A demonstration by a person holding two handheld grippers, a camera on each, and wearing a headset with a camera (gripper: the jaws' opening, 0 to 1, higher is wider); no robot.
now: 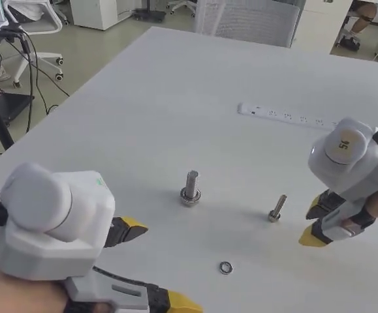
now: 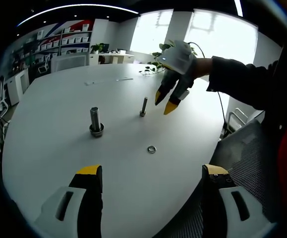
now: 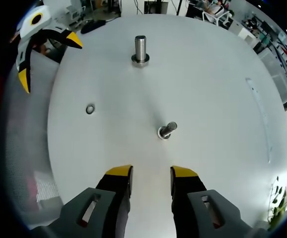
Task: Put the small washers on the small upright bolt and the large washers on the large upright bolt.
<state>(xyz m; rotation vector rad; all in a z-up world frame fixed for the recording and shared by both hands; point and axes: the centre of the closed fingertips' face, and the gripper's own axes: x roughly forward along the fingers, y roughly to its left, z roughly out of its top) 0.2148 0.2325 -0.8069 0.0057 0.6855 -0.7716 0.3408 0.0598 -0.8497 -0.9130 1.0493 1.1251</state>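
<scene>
my left claw (image 1: 157,266) spread wide, right claw (image 1: 313,225) narrowly apart, both empty | loose washer (image 1: 225,267) flat on tabletop (image 1: 175,117) | I'd pinch its rim low, keep it level

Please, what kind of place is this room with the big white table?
Most likely an open office or a lab workroom. The large white table carries a power strip, a wheeled office chair stands beyond it, and the left gripper view shows wall shelves with storage bins.
</scene>
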